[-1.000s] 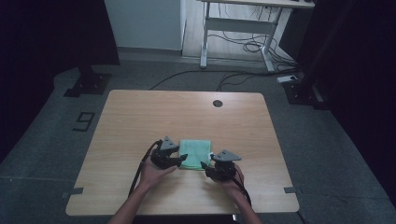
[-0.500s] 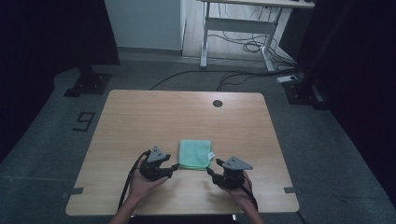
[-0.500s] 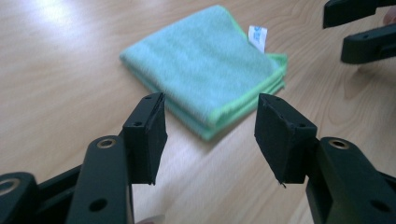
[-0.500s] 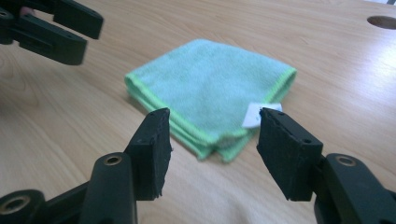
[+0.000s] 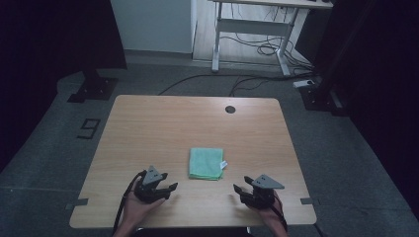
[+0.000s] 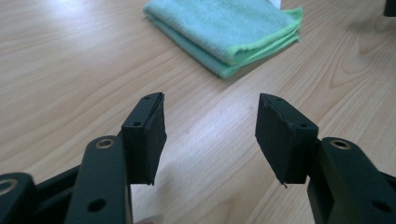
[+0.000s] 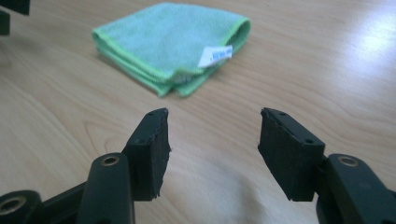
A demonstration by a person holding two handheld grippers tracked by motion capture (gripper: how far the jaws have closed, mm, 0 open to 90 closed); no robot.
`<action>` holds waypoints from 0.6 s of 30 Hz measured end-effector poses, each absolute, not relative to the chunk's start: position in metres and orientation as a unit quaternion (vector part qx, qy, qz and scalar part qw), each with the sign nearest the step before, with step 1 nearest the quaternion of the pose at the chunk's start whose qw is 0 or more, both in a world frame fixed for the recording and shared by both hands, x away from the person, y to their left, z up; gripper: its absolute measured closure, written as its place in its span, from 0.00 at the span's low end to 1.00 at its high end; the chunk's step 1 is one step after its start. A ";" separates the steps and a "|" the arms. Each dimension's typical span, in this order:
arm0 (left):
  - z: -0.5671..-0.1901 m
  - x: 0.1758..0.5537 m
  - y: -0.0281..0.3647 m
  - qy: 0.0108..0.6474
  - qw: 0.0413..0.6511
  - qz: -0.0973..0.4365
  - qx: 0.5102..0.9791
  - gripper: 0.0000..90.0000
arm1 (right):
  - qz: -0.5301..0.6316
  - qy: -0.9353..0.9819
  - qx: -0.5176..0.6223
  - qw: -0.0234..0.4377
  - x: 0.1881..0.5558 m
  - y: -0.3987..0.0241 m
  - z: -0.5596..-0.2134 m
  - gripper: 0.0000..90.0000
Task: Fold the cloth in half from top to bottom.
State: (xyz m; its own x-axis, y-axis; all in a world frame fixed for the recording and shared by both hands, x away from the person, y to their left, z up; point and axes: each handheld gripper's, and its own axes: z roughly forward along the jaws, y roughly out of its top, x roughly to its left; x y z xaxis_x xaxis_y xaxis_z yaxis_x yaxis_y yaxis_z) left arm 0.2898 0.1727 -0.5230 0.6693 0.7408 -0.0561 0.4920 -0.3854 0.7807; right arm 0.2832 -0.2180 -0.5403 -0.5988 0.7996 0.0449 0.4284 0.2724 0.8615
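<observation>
A folded green cloth (image 5: 205,164) lies flat on the wooden table (image 5: 148,128), with a small white tag (image 5: 224,164) at its right edge. My left gripper (image 5: 169,188) rests low near the front edge, left of the cloth, open with nothing between its jaws. My right gripper (image 5: 237,190) sits on the other side, right of the cloth, open and empty too. In the left gripper view the cloth (image 6: 229,32) lies beyond the gripper (image 6: 210,116). The right gripper view shows the cloth (image 7: 173,42) and its tag (image 7: 215,54) ahead of the gripper (image 7: 212,126).
A dark round cable hole (image 5: 230,109) sits near the table's far edge. Beyond the table stand a white desk frame (image 5: 247,29) with cables on the floor and black stand bases (image 5: 94,89) at both sides.
Both grippers have drawn back from the cloth's sides, the left outward to the left and the right outward to the right, toward the front edge. The cloth stays folded in place.
</observation>
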 end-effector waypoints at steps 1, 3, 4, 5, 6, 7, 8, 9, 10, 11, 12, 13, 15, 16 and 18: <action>-0.524 0.288 0.175 0.378 0.406 0.155 0.818 0.48 | 0.451 0.772 0.398 0.204 0.282 -0.220 -0.541 0.47; -0.527 0.286 0.179 0.382 0.406 0.157 0.815 0.48 | 0.450 0.772 0.400 0.203 0.280 -0.224 -0.542 0.47; -0.529 0.285 0.180 0.383 0.402 0.157 0.817 0.48 | 0.449 0.772 0.401 0.203 0.279 -0.226 -0.543 0.47; -0.531 0.285 0.181 0.383 0.397 0.158 0.819 0.48 | 0.448 0.772 0.402 0.203 0.279 -0.227 -0.544 0.47; -0.532 0.285 0.182 0.384 0.392 0.161 0.820 0.48 | 0.447 0.772 0.403 0.203 0.279 -0.227 -0.544 0.47; -0.533 0.285 0.184 0.385 0.393 0.162 0.819 0.48 | 0.446 0.772 0.404 0.202 0.279 -0.227 -0.545 0.47; -0.534 0.284 0.185 0.388 0.394 0.161 0.818 0.48 | 0.445 0.772 0.405 0.203 0.279 -0.228 -0.546 0.46; -0.535 0.284 0.186 0.388 0.391 0.163 0.819 0.48 | 0.444 0.773 0.406 0.202 0.279 -0.228 -0.547 0.46; -0.535 0.284 0.187 0.389 0.390 0.163 0.818 0.48 | 0.442 0.774 0.407 0.201 0.280 -0.228 -0.547 0.46; -0.535 0.284 0.187 0.390 0.391 0.163 0.818 0.48 | 0.440 0.774 0.407 0.202 0.281 -0.228 -0.548 0.45; -0.535 0.284 0.188 0.390 0.390 0.163 0.818 0.48 | 0.439 0.774 0.409 0.200 0.281 -0.228 -0.548 0.45; -0.535 0.283 0.189 0.391 0.390 0.164 0.818 0.48 | 0.439 0.775 0.410 0.200 0.282 -0.227 -0.549 0.45; -0.534 0.283 0.191 0.391 0.394 0.162 0.816 0.48 | 0.437 0.775 0.411 0.200 0.283 -0.228 -0.549 0.44; -0.533 0.283 0.191 0.391 0.394 0.163 0.816 0.48 | 0.437 0.774 0.412 0.199 0.284 -0.228 -0.549 0.44; -0.532 0.283 0.193 0.392 0.396 0.165 0.814 0.48 | 0.439 0.772 0.414 0.198 0.285 -0.229 -0.549 0.44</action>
